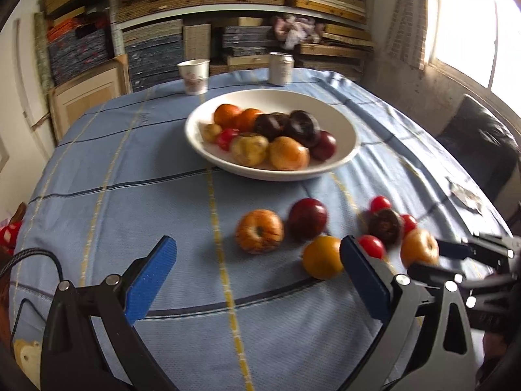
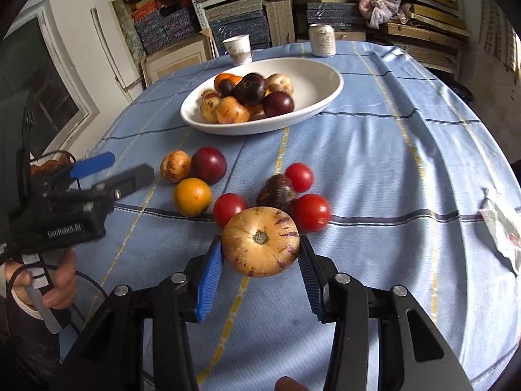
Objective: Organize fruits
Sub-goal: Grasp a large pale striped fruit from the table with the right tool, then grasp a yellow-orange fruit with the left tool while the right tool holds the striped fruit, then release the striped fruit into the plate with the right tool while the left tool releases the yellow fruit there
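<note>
We take the wide white ceramic bowl (image 2: 325, 78) as our landmark; it sits on the bench under a pale blue checked tablecloth (image 2: 390, 163) and already holds oranges, dark plums and yellow speckled fruits. Behind the bowl stand a white paper cup (image 2: 240, 49) and a silver drinks can (image 2: 322, 40), with shelves of stacked boards beyond them.

On our side of the bowl loose fruit crowds the cloth: a smooth orange (image 2: 192, 197), a dark red plum (image 2: 208, 164), a small yellow speckled fruit (image 2: 175, 166), three red cherry tomatoes (image 2: 229, 208) and a wrinkled dark brown fruit (image 2: 276, 192). The tomatoes and the brown fruit lie right between the bowl and our right gripper (image 2: 260, 260).

That gripper's blue pads press both sides of a round cream-yellow fruit with purple streaks (image 2: 260, 241) and a dried stem scar facing us; it is held nearer us than all the loose fruit.

Our left gripper (image 1: 257, 277) hangs with its blue pads wide apart, nothing between them, off to the bowl's near left.
</note>
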